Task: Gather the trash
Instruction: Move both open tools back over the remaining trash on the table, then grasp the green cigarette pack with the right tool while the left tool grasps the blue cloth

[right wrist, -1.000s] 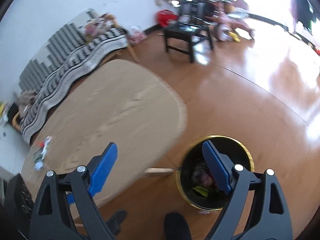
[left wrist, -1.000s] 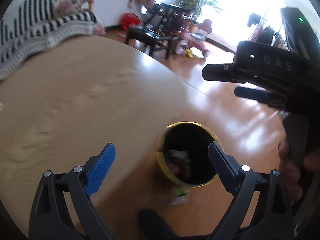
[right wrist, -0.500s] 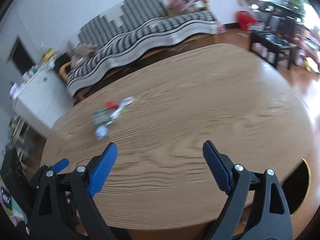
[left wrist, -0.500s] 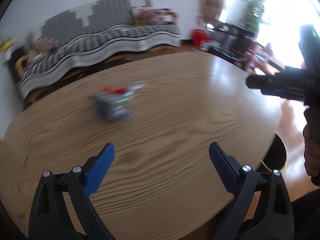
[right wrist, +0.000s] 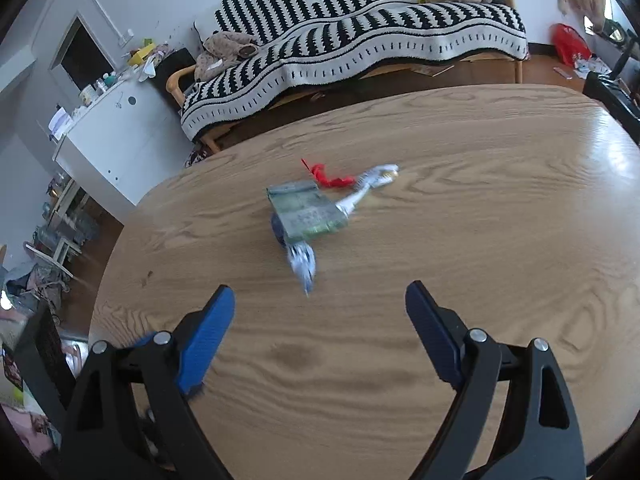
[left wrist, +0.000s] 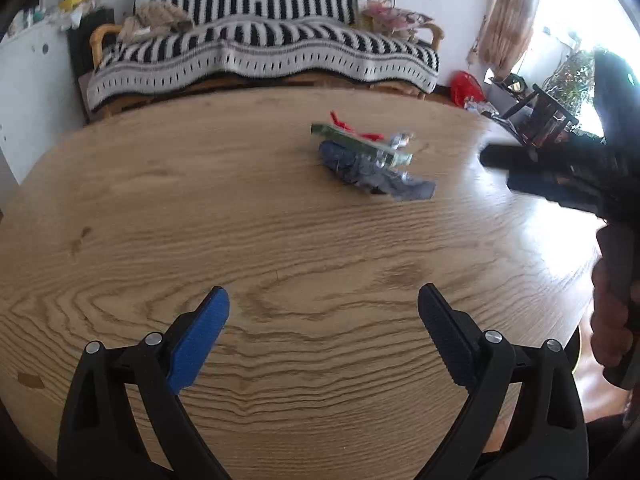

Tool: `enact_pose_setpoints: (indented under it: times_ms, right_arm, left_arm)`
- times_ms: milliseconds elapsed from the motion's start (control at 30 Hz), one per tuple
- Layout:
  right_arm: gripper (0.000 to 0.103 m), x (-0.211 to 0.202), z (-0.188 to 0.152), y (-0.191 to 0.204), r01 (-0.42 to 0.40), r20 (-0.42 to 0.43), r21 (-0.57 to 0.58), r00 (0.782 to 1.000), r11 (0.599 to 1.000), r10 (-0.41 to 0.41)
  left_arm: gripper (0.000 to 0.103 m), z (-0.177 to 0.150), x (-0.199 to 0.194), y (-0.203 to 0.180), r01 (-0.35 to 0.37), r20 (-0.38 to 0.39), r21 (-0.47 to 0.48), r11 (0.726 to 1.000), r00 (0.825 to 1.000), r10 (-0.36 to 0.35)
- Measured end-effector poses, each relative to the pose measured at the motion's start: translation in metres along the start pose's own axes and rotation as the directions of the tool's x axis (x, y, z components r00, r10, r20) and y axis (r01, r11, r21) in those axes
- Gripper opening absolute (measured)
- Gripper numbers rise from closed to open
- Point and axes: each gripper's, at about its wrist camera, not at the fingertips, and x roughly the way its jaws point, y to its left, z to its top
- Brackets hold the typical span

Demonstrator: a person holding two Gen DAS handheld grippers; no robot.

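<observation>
Both claws have swung off the yellow-rimmed bin and round over the table (left wrist: 168, 216); the trash pile (right wrist: 308, 216), far left and small a second ago, now lies close ahead. Pile sits mid-table, beyond both sets of tips, touching neither. Green flat wrapper (right wrist: 306, 212) on top, blue-grey crumpled wrapper (left wrist: 372, 172) under it, red scrap (right wrist: 330, 176) and white-silver wrapper (right wrist: 368, 186) at the far side. In the right wrist view the pile's long axis runs from near-left up to far-right, with the blue-grey tail pointing down toward the right claw (right wrist: 320, 312). In the left wrist view it runs upper-left to lower-right, somewhat blurred. Left claw (left wrist: 324, 320) is released, blue pads wide apart, nothing between, angled down at bare wood. Right claw likewise spread wide and empty, tilted down; it shows at the right edge of the left view with a hand (left wrist: 612, 320) on its grip. Striped sofa (right wrist: 360, 32) behind the table.
</observation>
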Motion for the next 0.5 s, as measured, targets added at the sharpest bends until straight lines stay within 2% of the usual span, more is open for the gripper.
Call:
enact_pose_setpoints:
  times_ms: [100, 333, 500]
  right_arm:
    - [0.084, 0.019, 0.013, -0.003, -0.03, -0.024, 0.013, 0.999, 0.999, 0.03]
    - [0.084, 0.07, 0.034, -0.007, -0.025, -0.069, 0.043, 0.997, 0.999, 0.028]
    - [0.084, 0.099, 0.047, -0.005, -0.03, -0.101, 0.028, 0.994, 0.999, 0.033]
  left_arm:
    - [0.092, 0.003, 0.01, 0.001, 0.005, -0.009, 0.008, 1.0, 1.0, -0.005]
    - [0.092, 0.013, 0.037, -0.004, -0.006, -0.017, 0.037, 0.999, 1.0, 0.007]
    - [0.092, 0.023, 0.057, -0.002, 0.027, -0.032, 0.026, 0.999, 0.999, -0.026]
